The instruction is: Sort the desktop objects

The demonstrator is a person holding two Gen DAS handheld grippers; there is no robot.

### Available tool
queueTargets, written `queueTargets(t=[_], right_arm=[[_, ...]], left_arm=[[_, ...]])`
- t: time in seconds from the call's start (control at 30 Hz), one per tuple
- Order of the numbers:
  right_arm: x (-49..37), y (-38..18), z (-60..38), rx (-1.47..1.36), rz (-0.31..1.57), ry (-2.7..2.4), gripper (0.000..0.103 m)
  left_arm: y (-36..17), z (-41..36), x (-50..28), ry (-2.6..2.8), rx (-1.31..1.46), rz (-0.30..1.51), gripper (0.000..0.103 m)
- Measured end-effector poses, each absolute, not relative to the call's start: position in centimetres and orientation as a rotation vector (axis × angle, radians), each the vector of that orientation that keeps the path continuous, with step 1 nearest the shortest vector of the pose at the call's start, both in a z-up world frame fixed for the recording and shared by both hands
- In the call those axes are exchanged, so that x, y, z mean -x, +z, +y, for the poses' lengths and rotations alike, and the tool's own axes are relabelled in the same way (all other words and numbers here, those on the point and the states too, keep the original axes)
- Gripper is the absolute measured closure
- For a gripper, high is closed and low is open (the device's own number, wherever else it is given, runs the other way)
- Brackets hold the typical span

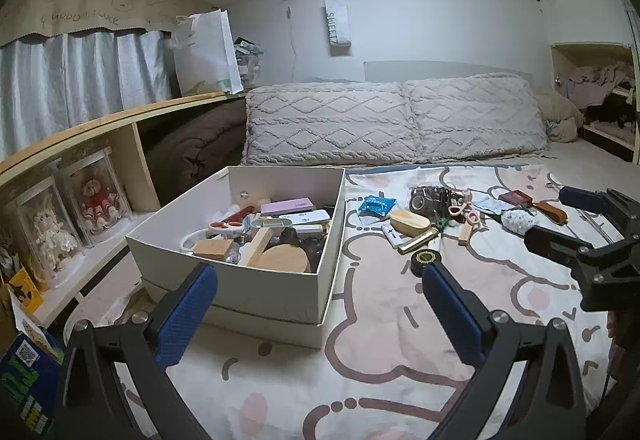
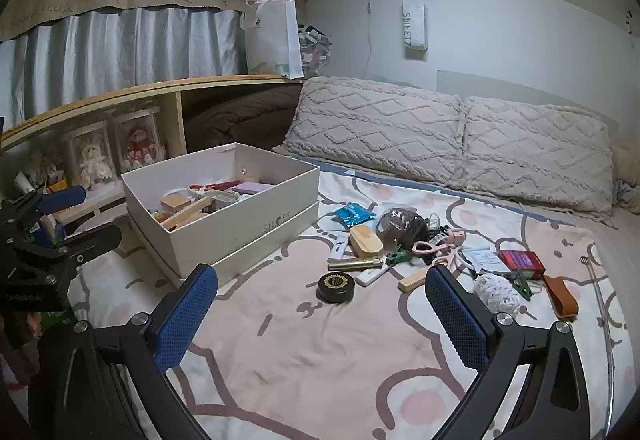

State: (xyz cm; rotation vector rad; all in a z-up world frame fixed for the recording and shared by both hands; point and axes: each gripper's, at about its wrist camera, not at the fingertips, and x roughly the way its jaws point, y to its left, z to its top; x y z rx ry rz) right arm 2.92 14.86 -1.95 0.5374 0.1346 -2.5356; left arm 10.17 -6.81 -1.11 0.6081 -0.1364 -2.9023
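Black and round, the small tin (image 2: 335, 287) lies alone on the pink-patterned bed cover (image 2: 304, 368), on the near side of the shoe box (image 2: 236, 228) and apart from its lower right corner, at the front edge of the loose heap that is not yet sorted. Being round it has no long axis, so the approach turns only on direction: from the right gripper (image 2: 320, 314) it sits straight ahead, almost centred between the blue pads and a little beyond them, whereas from the left gripper (image 1: 320, 314) the same tin (image 1: 426, 261) shows just past the right-hand pad, off to one side, with the shoe box (image 1: 240, 292) filling the middle of that view. I judge the right hand the nearer and better lined up for it. Both sets of jaws stand wide apart with nothing between them. Farther from the box than the tin lie a brass-coloured bar (image 2: 354, 264), a wooden brush (image 2: 366, 242) and pink scissors (image 2: 434, 246), crowded and touching one another, which would make them harder first picks.
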Motion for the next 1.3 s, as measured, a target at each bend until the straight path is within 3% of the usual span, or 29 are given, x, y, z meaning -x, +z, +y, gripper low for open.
queueTargets(t=[1.3], right_arm=[[-2.91, -2.74, 14.69, -0.579, 0.172, -2.529, 0.0]], left_arm=[[-1.99, -6.47, -10.1, -2.896, -0.631, -0.126, 0.0]])
